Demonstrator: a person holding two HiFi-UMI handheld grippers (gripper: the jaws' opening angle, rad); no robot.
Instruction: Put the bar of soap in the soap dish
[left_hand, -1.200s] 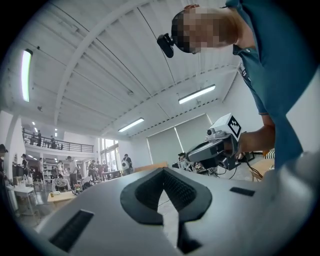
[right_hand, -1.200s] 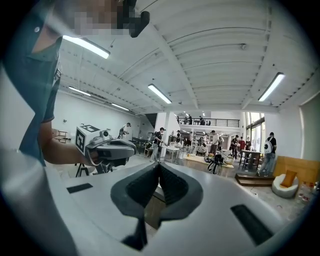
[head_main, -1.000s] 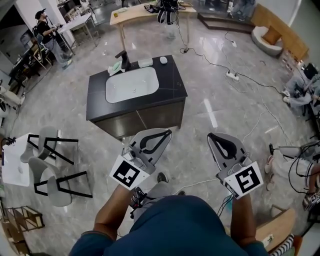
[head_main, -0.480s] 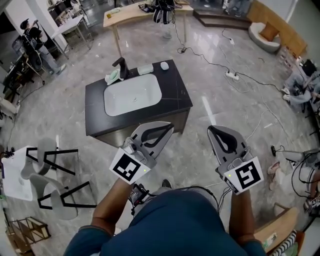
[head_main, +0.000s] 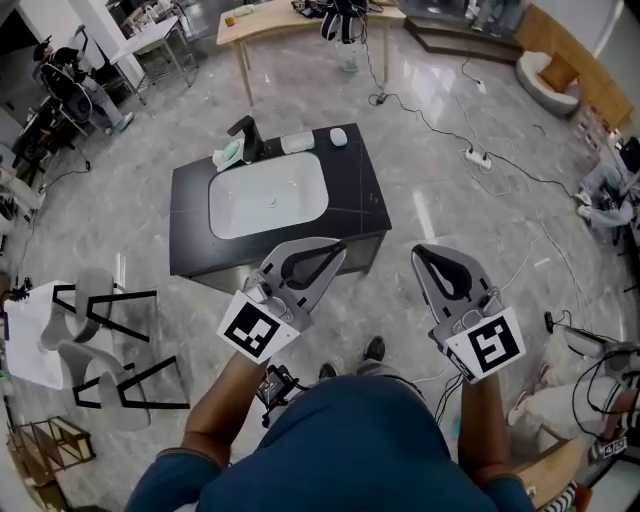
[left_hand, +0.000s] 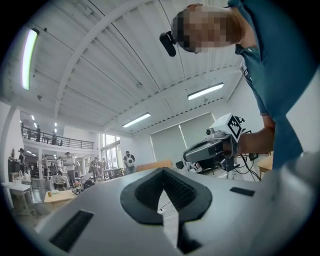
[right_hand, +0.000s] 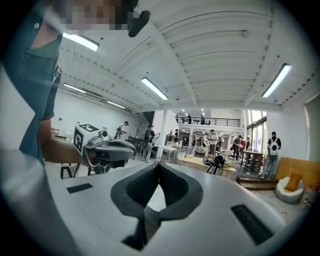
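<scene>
Head view: both claws clenched on nothing, held out level toward the sink cabinet.
Left gripper (head_main: 338, 248) and right gripper (head_main: 420, 252) sit side by side, well apart, forearms straight out from the body, tips near the cabinet (head_main: 360, 200) front edge. Soap (head_main: 338, 136) looks like the small white oval on the back edge, right of the faucet (head_main: 245, 135). The white rectangle beside it is probably the dish (head_main: 297, 142); too small to be sure. Open floor (head_main: 395, 300) between person and cabinet; chairs (head_main: 100, 340) left, cables (head_main: 480, 160) right.
</scene>
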